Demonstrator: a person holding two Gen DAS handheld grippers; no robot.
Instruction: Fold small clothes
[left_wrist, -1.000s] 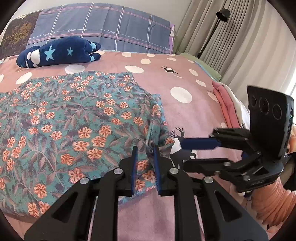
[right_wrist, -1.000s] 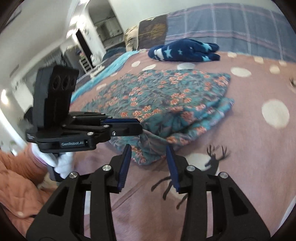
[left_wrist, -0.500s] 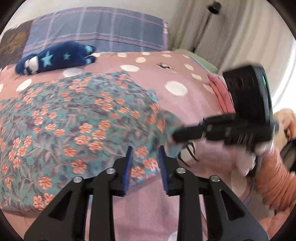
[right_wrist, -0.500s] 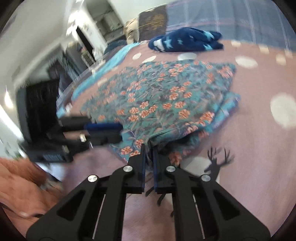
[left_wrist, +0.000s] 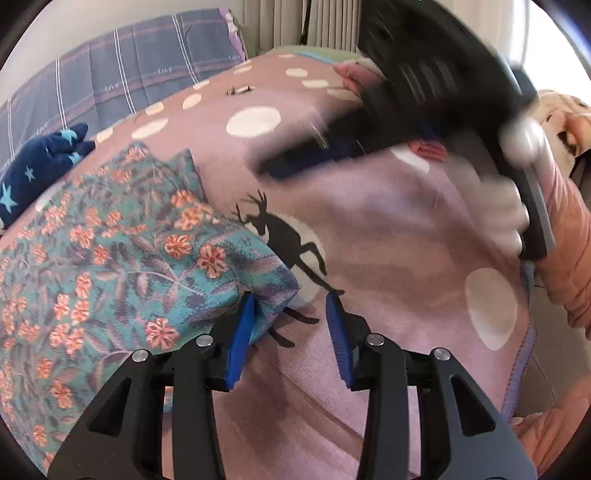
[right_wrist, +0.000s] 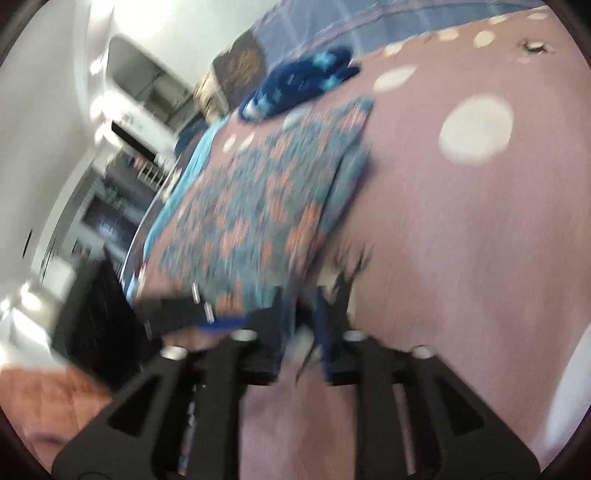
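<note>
A teal garment with orange flowers (left_wrist: 129, 258) lies spread on the pink spotted bedspread (left_wrist: 369, 229). My left gripper (left_wrist: 290, 332) is open and its jaws are still opening. The garment's near corner rests against the left pad, unpinched. My right gripper (right_wrist: 299, 321) also has its jaws apart and opening at the garment's (right_wrist: 258, 206) near edge. Blur hides whether cloth lies between them. In the left wrist view the right gripper is a dark blur at the upper right, with one of its fingers (left_wrist: 295, 162) above the bedspread.
A navy star-patterned plush (left_wrist: 40, 173) and a plaid pillow (left_wrist: 122, 74) sit at the bed's head. Folded pink clothes (left_wrist: 428, 151) lie at the bed's right edge. A gloved hand (left_wrist: 509, 221) and an orange sleeve (left_wrist: 569, 236) fill the right side.
Half a second ago the right gripper was shut on the garment's edge; now its jaws stand apart. The left jaws have widened. Both views have rolled and swung along the garment's near edge.
</note>
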